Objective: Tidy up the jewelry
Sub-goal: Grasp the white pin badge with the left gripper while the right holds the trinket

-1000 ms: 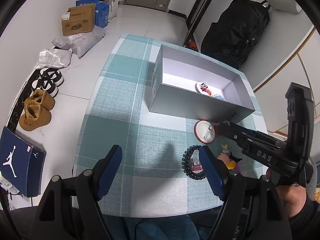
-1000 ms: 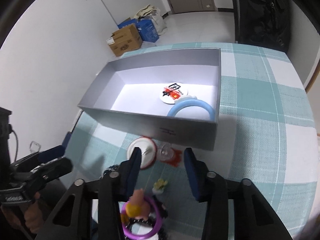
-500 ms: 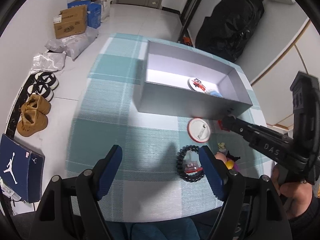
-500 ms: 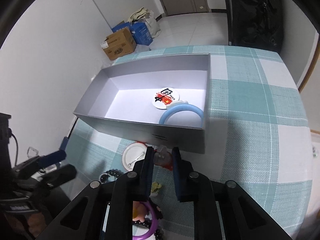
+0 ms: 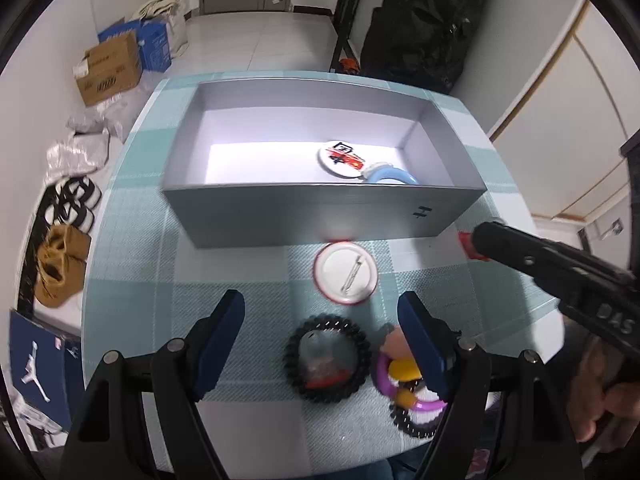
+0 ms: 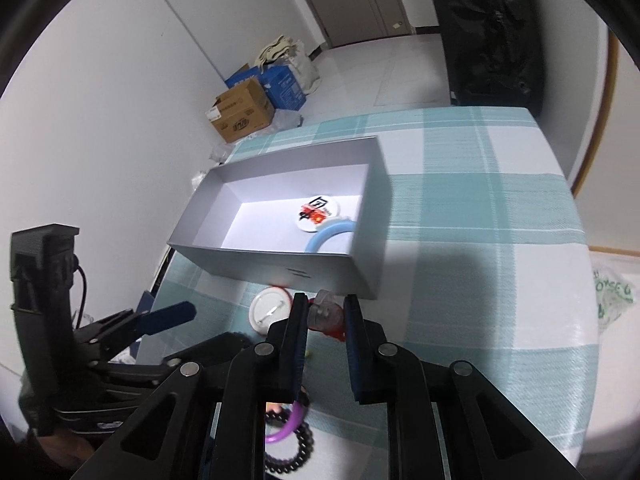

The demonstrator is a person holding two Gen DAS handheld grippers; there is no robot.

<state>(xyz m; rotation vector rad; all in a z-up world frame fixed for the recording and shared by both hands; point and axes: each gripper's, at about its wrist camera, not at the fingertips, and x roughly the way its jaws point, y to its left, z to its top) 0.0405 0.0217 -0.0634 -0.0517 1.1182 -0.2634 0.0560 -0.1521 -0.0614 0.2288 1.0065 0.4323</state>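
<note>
My right gripper (image 6: 326, 314) is clamped on a small clear-and-red trinket (image 6: 325, 312) — I can't tell exactly what it is. The blue pads press on it from both sides, just in front of the near wall of the grey box (image 6: 280, 258), near its right-hand corner. In the left wrist view only a red bit (image 5: 466, 244) shows at the tip of the right gripper (image 5: 486, 240), close to the box's front wall (image 5: 304, 216).

Inside the box, at its right end: a white badge with red print (image 5: 340, 158) and a light blue ring (image 5: 390, 174), touching or overlapping — both lie on the box floor.

On the teal check tablecloth (image 5: 132, 264), just in front of the box, a round pin badge (image 5: 346, 272) lies back side up, red rim, pin showing. Nearer to me a black bead bracelet (image 5: 326, 354) lies flat with something clear and red inside its loop. Just right of it a purple ring (image 5: 408, 386) with a yellow-and-pink figure, partly behind my left finger; another black coil sits under it.

My left gripper (image 5: 320, 332) hangs above the bracelet with jaws spread wide, nothing between the pads. A hand (image 5: 600, 396) holds the right gripper's handle at the right edge.

Floor beyond the table: cardboard box (image 5: 108, 68), shoes (image 5: 60, 264), black bag (image 5: 424, 20).
</note>
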